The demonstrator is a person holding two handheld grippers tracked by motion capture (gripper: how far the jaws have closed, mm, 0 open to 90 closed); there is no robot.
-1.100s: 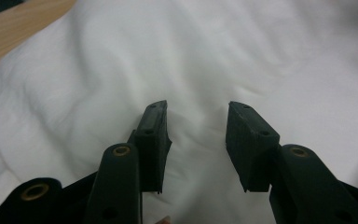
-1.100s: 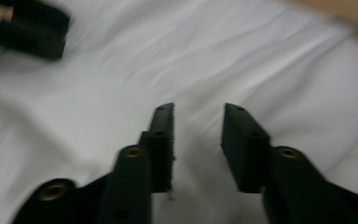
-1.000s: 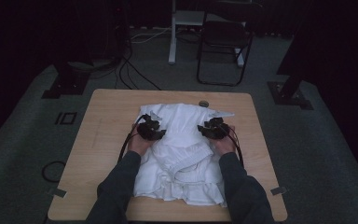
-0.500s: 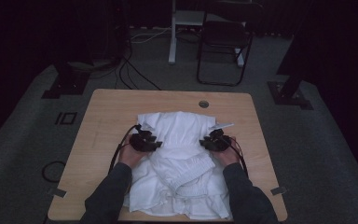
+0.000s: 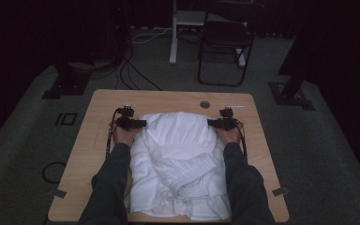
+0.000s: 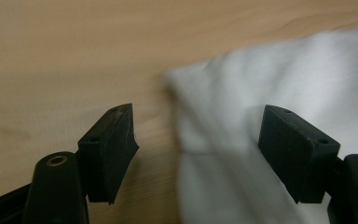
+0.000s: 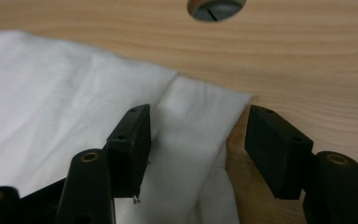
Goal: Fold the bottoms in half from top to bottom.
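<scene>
On the wooden table (image 5: 98, 154) the white garment (image 5: 178, 159) runs lengthwise toward me between my grippers, its far corners inboard of each: left gripper (image 6: 198, 154) and right gripper (image 7: 193, 149) both gape, straddling an edge.

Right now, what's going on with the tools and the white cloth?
Left tool open, right tool open. White cloth bunched on table, a tool at each far corner. Nothing in the way.

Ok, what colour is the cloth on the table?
White, plain, no pattern. The cloth shows best in the high view.
</scene>
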